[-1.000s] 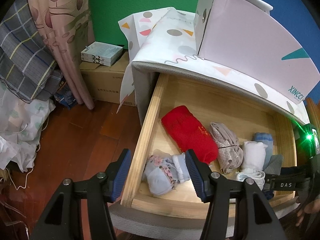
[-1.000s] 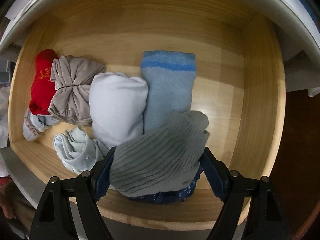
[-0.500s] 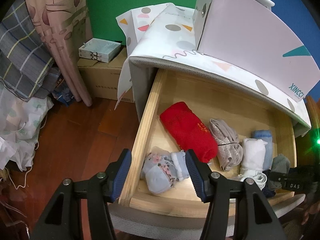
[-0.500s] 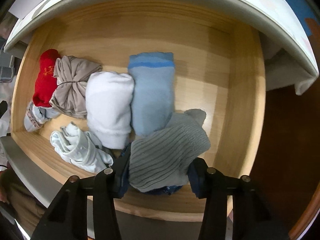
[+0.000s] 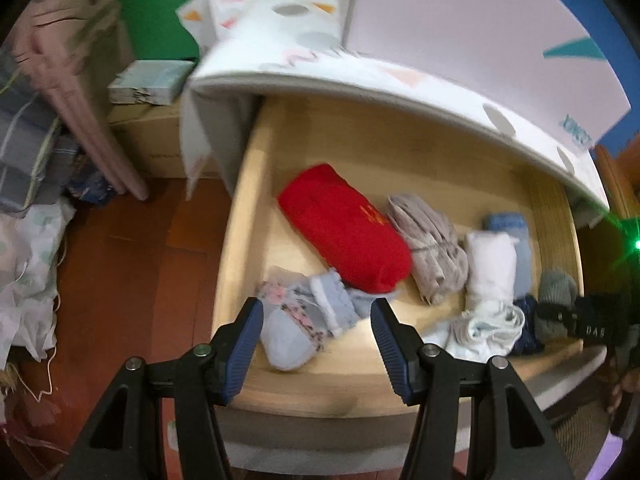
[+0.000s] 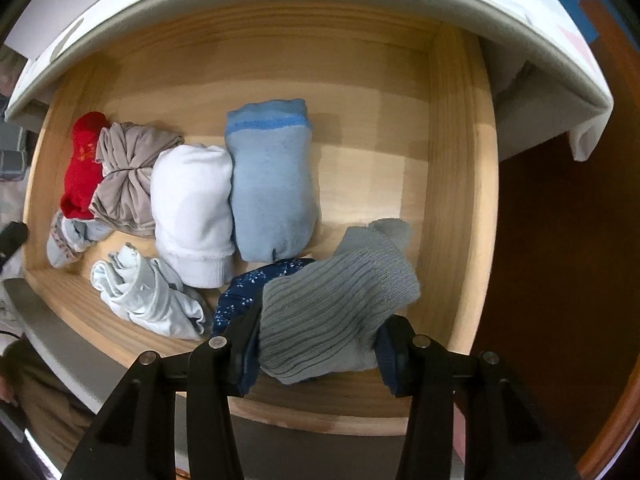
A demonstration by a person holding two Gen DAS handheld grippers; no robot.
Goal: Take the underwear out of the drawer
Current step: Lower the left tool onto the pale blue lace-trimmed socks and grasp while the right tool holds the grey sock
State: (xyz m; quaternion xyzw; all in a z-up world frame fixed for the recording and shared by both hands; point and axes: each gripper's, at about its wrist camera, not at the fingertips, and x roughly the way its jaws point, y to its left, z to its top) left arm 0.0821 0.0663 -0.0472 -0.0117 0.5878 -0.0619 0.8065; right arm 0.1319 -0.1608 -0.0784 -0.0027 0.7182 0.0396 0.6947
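1. The grey ribbed roll (image 6: 336, 312) is gripped between the right gripper (image 6: 316, 354) fingers, low centre of frame, over the drawer (image 6: 460, 160) front corner, long axis running upper right.
2. The left gripper (image 5: 316, 348) fingers are held apart, empty.

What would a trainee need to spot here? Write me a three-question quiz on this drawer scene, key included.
1. True or false: the right gripper is shut on the grey ribbed bundle.
2. Which roll lies directly beside the white roll, on the side nearer the grey ribbed bundle? A red, B light blue, C beige.
3. Fill in: the left gripper hangs with jaws apart over the drawer's ____ corner, above the floral bundle.

Key:
1. True; both pads press its sides.
2. B, the light blue roll; the white roll touches it.
3. Front left, by the wooden drawer side wall.
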